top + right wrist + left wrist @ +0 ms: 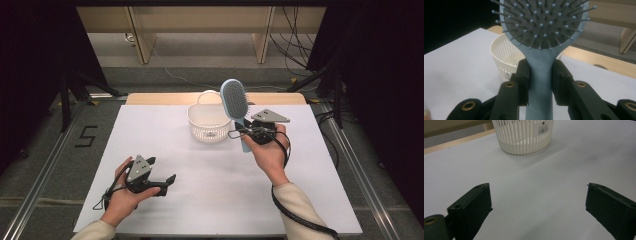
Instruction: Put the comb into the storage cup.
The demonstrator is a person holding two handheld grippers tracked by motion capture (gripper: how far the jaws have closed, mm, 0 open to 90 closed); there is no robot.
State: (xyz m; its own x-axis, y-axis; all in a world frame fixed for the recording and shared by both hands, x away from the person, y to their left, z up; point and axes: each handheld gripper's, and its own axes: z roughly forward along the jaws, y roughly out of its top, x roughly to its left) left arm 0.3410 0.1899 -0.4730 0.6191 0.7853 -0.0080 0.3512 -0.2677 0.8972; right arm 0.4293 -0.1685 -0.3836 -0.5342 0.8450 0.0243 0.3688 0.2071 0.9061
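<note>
Hairbrush (541, 72) handle clamped upright between right tongs (541, 75).

White-topped table (200, 200), a white slatted basket (208, 125) standing toward its far edge.

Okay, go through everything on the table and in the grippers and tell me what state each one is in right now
Hairbrush: upright, bristles toward the person, handle clamped in the right gripper.
Basket: upright on the white table, open top, label inside.
Right gripper: jaws shut on the brush handle.
Left gripper: jaws wide open, nothing between them, low over the table.
</note>
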